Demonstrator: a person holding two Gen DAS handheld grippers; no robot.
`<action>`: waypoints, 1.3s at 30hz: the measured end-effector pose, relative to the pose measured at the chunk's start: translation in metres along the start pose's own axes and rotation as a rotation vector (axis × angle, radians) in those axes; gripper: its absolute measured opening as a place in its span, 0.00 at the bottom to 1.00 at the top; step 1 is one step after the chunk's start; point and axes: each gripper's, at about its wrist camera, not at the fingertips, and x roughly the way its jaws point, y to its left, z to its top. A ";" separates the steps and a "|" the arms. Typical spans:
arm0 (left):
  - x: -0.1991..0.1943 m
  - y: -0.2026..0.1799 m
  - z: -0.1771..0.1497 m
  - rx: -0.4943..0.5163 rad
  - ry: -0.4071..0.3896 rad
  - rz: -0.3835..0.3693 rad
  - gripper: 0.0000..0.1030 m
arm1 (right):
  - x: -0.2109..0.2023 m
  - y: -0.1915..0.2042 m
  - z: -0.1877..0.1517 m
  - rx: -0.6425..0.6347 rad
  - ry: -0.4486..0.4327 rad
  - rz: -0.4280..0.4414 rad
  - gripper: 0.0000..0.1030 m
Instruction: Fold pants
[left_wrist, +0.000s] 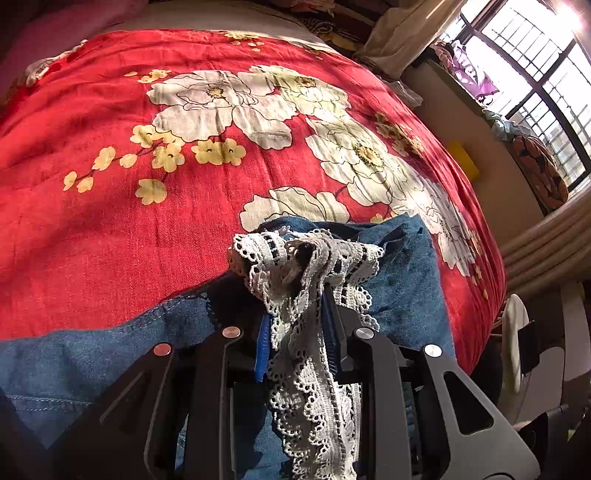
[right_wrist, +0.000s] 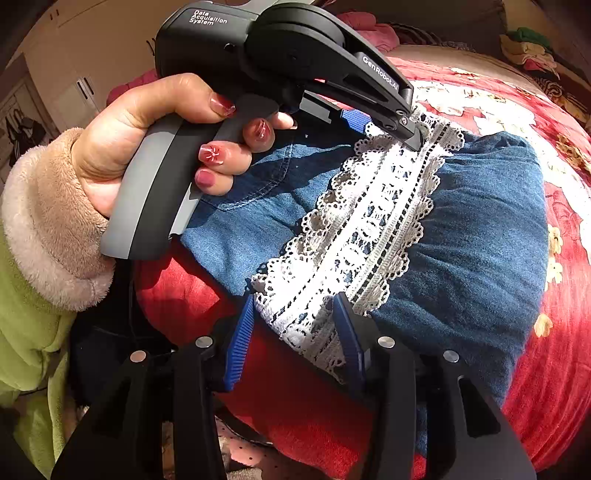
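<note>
Blue denim pants (right_wrist: 476, 236) with a white lace hem (right_wrist: 365, 229) lie on a red floral bedspread (left_wrist: 147, 206). In the left wrist view my left gripper (left_wrist: 299, 321) is shut on the bunched lace hem (left_wrist: 295, 273), with denim (left_wrist: 402, 280) under and beside it. The right wrist view shows the left gripper (right_wrist: 410, 129) held in a hand, pinching the lace's far end. My right gripper (right_wrist: 295, 328) stands open around the lace's near end, its blue pads (right_wrist: 242, 339) on either side.
The bed's right edge drops off toward a window (left_wrist: 535, 66) with clothes and a cushion (left_wrist: 543, 173) on the sill. A white fan (left_wrist: 517, 347) stands by the bed. A green fleece sleeve (right_wrist: 40, 295) fills the left of the right wrist view.
</note>
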 end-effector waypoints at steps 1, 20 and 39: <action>-0.002 -0.001 0.000 0.005 -0.006 0.002 0.18 | -0.006 0.001 0.000 0.008 -0.011 0.014 0.51; -0.059 -0.016 -0.008 0.022 -0.125 0.021 0.47 | -0.072 -0.008 0.006 0.077 -0.170 -0.047 0.80; -0.173 0.039 -0.063 -0.116 -0.301 0.177 0.85 | -0.072 0.025 0.031 0.011 -0.196 -0.052 0.91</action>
